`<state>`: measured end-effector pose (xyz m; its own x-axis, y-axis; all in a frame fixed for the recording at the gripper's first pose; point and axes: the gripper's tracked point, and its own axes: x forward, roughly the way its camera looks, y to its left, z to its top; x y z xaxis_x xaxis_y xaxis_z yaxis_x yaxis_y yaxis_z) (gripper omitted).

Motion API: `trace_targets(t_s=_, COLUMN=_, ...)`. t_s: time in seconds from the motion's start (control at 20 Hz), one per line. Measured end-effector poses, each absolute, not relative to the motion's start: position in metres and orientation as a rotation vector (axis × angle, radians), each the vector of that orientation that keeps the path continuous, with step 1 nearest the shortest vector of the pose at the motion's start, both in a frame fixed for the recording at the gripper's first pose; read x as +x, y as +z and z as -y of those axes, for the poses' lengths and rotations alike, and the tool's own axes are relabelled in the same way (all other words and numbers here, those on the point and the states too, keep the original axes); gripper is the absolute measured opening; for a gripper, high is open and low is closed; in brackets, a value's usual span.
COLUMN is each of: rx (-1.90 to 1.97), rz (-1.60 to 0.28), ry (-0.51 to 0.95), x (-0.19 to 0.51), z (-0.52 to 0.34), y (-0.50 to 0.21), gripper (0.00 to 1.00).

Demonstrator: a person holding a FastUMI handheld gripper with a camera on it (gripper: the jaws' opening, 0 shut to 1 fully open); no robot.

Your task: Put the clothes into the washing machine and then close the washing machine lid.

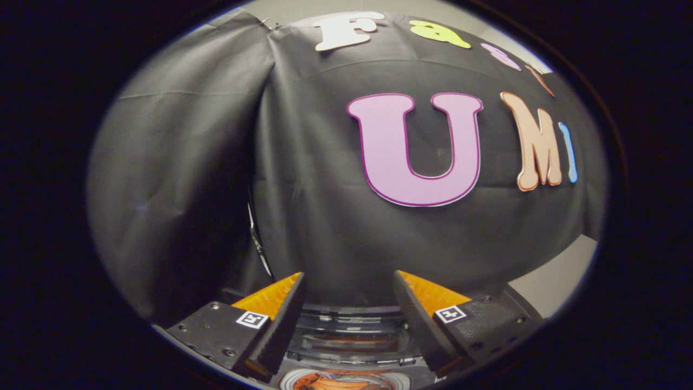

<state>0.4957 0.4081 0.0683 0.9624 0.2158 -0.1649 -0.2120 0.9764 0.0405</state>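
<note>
Jaws of the gripper (349,281) stand apart, empty, above the washing machine (346,336), facing the black cloth wall (325,216).

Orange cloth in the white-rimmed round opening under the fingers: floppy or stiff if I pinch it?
Probably floppy: the orange cloth shows soft folds, so it should drape and sag. Likely light. Little of it is visible inside the white-rimmed round opening, so snagging is hard to judge. The gripper is open, holding nothing.
</note>
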Motion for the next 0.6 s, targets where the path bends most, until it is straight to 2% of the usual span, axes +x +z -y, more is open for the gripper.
trace_targets(t_s=0.25, rx=0.098, rz=-0.168, ry=0.174, x=0.529, z=-0.411, y=0.042, gripper=0.96)
trace_targets(t_s=0.4, rx=0.068, rz=-0.232, ry=0.121, x=0.539, z=-0.406, y=0.017, gripper=0.96)
trace_targets(t_s=0.6, rx=0.011, rz=-0.174, ry=0.080, x=0.533, z=-0.402, y=0.020, gripper=0.97)
